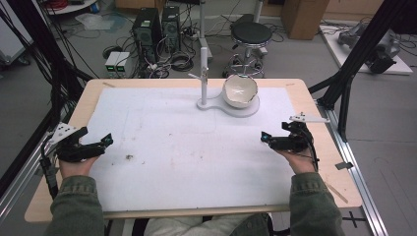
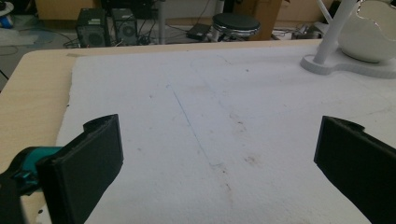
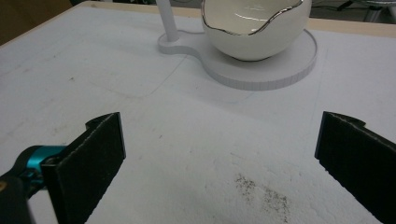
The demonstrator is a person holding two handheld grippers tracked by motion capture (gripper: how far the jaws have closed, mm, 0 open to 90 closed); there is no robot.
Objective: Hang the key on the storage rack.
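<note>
a wooden table (image 1: 322, 147) is being seen from above, and most of its top is being covered by a white mat (image 1: 187, 147). the mat is being marked by faint stains, with a small dark speck patch (image 1: 130, 157) lying near its left front part; a dusting of dark specks (image 3: 264, 193) is also being seen on the mat in the right gripper view.

at the far middle of the mat a white stand (image 1: 243, 109) is being kept, its flat base being shaped as one large round pad joined to a smaller one. a white bowl (image 1: 240, 91) with a wavy, dark-edged rim is being carried upright on the large pad. a thin white post (image 1: 203, 73) with short side pegs is being held upright on the smaller pad, just beside the bowl on its left.

the left gripper (image 1: 101, 142) is being held in a hand (image 1: 74, 164) over the left edge of the mat, well apart from the stand. its jaws are being kept wide apart with nothing between them.

the right gripper (image 1: 268, 140) is being held in the other hand (image 1: 297, 160) over the right edge of the mat, nearer the stand. its jaws are likewise being kept wide apart and empty, with the bowl being seen ahead of them.
</note>
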